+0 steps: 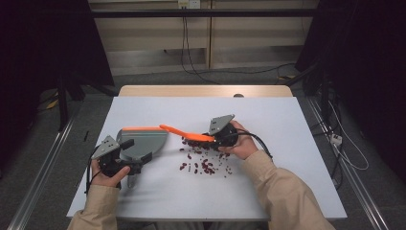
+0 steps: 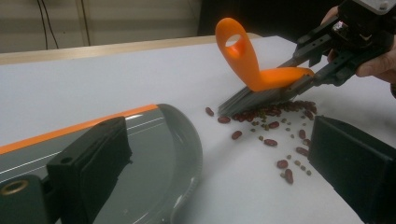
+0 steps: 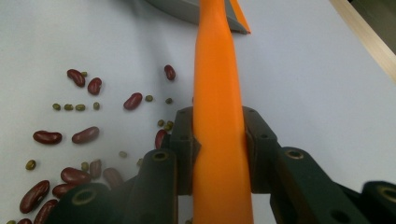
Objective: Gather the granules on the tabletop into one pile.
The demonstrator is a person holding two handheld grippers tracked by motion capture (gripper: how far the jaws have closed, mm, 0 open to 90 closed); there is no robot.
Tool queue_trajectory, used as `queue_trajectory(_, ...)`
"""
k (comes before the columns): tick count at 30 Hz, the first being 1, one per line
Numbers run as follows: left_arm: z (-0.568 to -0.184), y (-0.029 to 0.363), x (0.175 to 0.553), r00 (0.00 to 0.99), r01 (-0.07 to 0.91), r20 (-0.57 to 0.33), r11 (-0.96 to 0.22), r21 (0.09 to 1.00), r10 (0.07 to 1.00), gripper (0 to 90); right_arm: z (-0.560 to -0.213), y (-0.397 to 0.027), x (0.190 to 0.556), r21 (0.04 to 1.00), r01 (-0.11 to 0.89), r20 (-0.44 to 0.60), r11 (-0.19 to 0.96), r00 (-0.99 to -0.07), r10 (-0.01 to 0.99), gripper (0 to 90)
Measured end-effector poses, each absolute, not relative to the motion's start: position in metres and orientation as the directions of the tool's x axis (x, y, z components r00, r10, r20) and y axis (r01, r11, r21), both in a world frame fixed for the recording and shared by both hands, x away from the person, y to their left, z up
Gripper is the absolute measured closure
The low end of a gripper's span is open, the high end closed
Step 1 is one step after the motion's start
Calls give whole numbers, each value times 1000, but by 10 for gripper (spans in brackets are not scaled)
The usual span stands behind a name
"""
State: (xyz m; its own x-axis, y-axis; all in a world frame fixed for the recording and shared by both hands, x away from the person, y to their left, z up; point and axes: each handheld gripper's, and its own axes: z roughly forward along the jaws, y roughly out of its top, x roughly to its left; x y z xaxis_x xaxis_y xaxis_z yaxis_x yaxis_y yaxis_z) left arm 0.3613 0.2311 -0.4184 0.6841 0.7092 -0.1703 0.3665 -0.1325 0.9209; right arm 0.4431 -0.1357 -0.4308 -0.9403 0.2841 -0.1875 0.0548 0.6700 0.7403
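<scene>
1. My right gripper (image 1: 214, 138) sits just right of centre in the high view, its jaws clamped tight on the flat, smooth orange plastic handle of the brush (image 1: 186, 134); in the right gripper view that handle (image 3: 218, 116) runs straight up the middle of the frame, pinched between the two black pads.
2. In the left gripper view, upper right, the brush handle curls up into a loop with an oval hole, and the grey bristles (image 2: 254, 99) splay down onto the white table (image 1: 201, 191), touching the near edge of the beans.
3. The beans (image 1: 203, 160) are scattered below and left of my right hand at centre frame: glossy dark-red kidney shapes mixed with tiny round green ones, loose on the matt surface.
4. My left gripper (image 1: 125, 158) is at lower left in the high view, at the grip end of the grey dustpan (image 1: 143, 141); I cannot tell whether its jaws are pressing on it.
5. The dustpan is shiny grey plastic, curved at the back, with an orange strip along its lip (image 2: 79, 125); it lies left of the beans, apart from them.
6. Bare table lies between pan and pile; cables trail on the floor beyond the far edge.
</scene>
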Motion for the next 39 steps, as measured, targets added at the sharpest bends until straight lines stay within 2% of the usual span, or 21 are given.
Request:
queue_trajectory(14,-419,230,362,687,368,-176,-129,921,705,55,-417,-141,464,806,78,-192,587,-903,383,712)
queue_trajectory(22,-419,232,362,686,371,-178,-128,920,706,55,-423,-131,484,818,98,-184,567,-889,420,712)
queue_trajectory(29,-419,231,362,685,372,-179,-127,920,707,55,-433,-120,490,783,98,-203,615,-893,402,712)
queue_trajectory(39,-419,231,362,688,372,-174,-137,918,705,55,-435,-113,479,764,72,-199,641,-919,341,709)
